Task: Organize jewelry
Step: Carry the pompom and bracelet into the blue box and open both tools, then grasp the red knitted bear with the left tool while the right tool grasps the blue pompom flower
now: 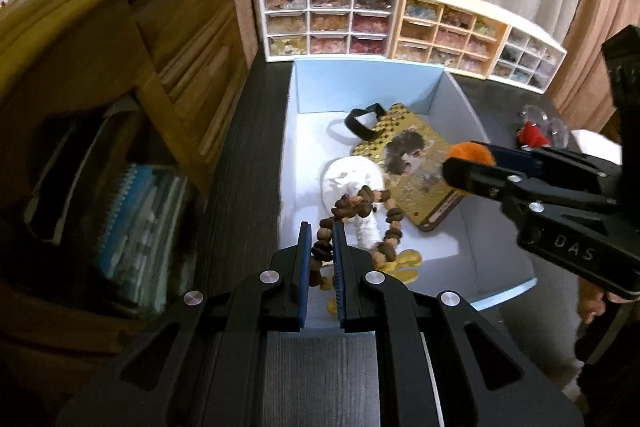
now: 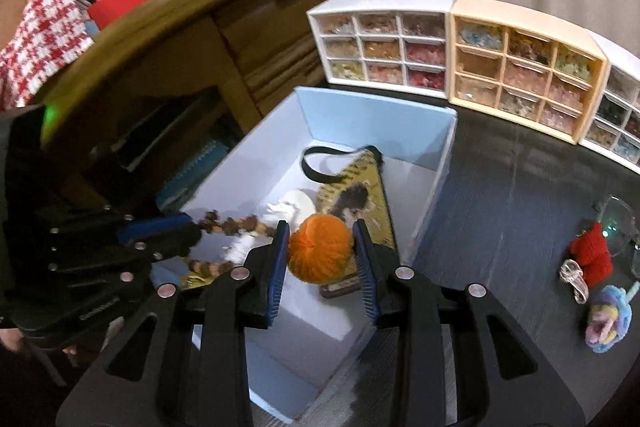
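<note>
Bracelet [image 1: 352,215] strand runs forward, left-clamped | pompom [image 2: 320,249] right-clamped | above box [image 1: 400,75]

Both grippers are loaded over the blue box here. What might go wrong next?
1. The brown bead bracelet hangs from the left gripper and drapes over the white pouch; pulling away could drag or snag it.
2. The right gripper pinches the orange pom-pom only at its sides; it may slip.
3. Both grippers crowd the blue box and could collide.
</note>
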Motion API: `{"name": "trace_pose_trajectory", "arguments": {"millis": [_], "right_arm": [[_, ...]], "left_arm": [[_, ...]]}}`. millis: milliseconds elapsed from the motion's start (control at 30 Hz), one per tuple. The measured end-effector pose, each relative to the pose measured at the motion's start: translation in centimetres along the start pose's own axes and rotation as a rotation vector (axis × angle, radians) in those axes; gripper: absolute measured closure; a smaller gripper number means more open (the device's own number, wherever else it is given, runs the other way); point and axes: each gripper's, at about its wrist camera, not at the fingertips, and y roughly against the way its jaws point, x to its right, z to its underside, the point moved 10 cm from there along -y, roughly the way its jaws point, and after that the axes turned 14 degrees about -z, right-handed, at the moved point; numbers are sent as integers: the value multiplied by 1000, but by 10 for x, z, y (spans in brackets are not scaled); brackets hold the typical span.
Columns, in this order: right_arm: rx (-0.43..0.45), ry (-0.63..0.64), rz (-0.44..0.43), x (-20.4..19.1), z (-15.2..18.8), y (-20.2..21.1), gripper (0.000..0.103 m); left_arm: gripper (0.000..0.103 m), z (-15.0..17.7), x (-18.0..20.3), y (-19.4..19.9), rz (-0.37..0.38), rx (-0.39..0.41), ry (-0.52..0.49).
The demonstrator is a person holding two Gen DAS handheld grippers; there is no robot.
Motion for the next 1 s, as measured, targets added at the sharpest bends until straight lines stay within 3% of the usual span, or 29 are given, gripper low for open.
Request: {"name": "trace_pose_trajectory", "arguments": {"millis": [100, 167, 233, 267, 300, 367, 433, 500, 700, 833, 1000], "right_arm": [[35, -7, -1, 1, -3, 9, 66], [67, -7, 27, 5, -6, 18, 47], [102, -7, 37, 7, -9, 28, 41], [120, -7, 51, 9, -10, 33, 35], [136, -7, 62, 11, -11, 38, 33], [196, -9, 68, 15, -14, 57, 26], [255, -18, 63, 20, -16, 77, 16], [308, -21, 70, 28, -17, 99, 6], [345, -66, 263, 98, 0, 159, 7], [357, -138, 403, 157, 34, 211, 7], [411, -320, 479, 219, 82, 259, 7]], "left_arm": [[89, 2, 1, -4, -13, 1, -8], [82, 2, 1, -5, -7, 6, 4], [52, 0, 4, -2, 15, 23, 9], [44, -1, 9, 2, 47, 35, 9], [30, -1, 13, 4, 56, 44, 5], [19, -3, 19, 9, 43, 72, -10], [7, -5, 24, 16, -29, 116, -46], [4, -8, 30, 24, -52, 158, -74], [4, -15, 56, 49, -21, 229, -102], [4, -16, 84, 61, 68, 239, -94], [4, -11, 124, 67, 110, 252, -154]]}}
